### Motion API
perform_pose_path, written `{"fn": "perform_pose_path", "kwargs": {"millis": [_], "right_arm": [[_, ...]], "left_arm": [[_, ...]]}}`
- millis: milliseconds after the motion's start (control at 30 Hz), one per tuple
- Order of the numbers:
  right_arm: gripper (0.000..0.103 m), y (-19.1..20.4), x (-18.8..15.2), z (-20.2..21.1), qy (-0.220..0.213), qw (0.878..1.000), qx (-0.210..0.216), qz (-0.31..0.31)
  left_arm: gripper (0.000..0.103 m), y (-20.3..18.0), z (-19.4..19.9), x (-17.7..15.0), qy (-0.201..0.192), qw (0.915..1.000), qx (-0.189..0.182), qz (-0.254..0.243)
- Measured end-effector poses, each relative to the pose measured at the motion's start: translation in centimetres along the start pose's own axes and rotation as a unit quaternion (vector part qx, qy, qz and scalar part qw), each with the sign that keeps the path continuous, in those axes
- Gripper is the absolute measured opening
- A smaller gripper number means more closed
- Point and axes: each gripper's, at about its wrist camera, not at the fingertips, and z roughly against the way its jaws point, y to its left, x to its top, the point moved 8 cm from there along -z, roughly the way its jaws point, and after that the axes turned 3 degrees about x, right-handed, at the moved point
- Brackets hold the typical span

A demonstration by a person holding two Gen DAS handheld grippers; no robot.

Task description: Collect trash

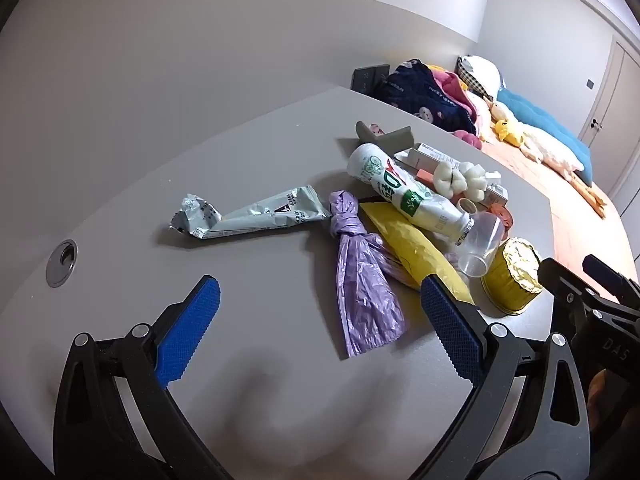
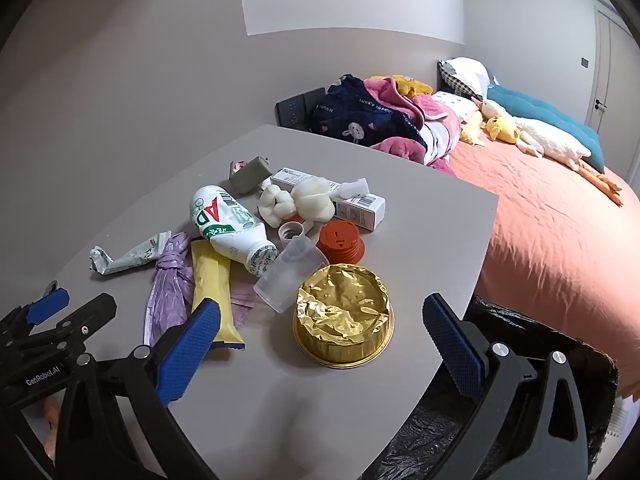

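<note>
Trash lies in a heap on the grey table [image 1: 248, 152]: a purple knotted bag [image 1: 362, 280], a crumpled silver wrapper [image 1: 248, 216], a yellow packet [image 1: 412, 248], a white AD bottle [image 1: 404, 190], a clear cup [image 1: 482, 246] and a gold foil tin [image 1: 514, 276]. My left gripper [image 1: 320, 320] is open and empty, just short of the purple bag. My right gripper [image 2: 322, 340] is open and empty, with its fingers on either side of the gold foil tin [image 2: 344, 316]. The purple bag [image 2: 168, 292], yellow packet [image 2: 214, 292], bottle [image 2: 230, 228] and cup [image 2: 290, 274] lie beyond its left finger.
An orange lid [image 2: 340, 242], white foam pieces [image 2: 298, 202], a small carton [image 2: 352, 200] and a grey block [image 2: 250, 176] lie further back. A black-lined bin [image 2: 532, 364] stands below the table's right edge. A bed [image 2: 552, 232] with blankets and toys lies beyond. A cable hole [image 1: 62, 262] sits at left.
</note>
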Motion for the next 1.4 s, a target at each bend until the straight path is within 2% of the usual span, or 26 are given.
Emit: {"fn": "perform_pose_path", "kwargs": {"millis": [333,367,433,1400], "right_arm": [[0.101,-0.1,0.0,-0.2,0.001,1.0,-0.002,0.0],[0.101,-0.2,0.0,-0.2,0.002,1.0,-0.001,0.0],[0.101,-0.2,0.1,-0.1,0.002,1.0,-0.002,0.0],[0.101,0.1,0.0,0.1,0.001,1.0,-0.002,0.001]], "left_arm": [[0.097,0.1,-0.4,0.4,0.012,0.9994,-0.032,-0.003],[0.097,0.2,0.2,0.3,-0.003,1.0,-0.004,-0.002],[0.097,0.1,0.6,0.3,-0.005,0.9999,0.009,0.001],[0.097,0.3,0.4,0.2,-0.006,0.9999,0.003,0.008]]}}
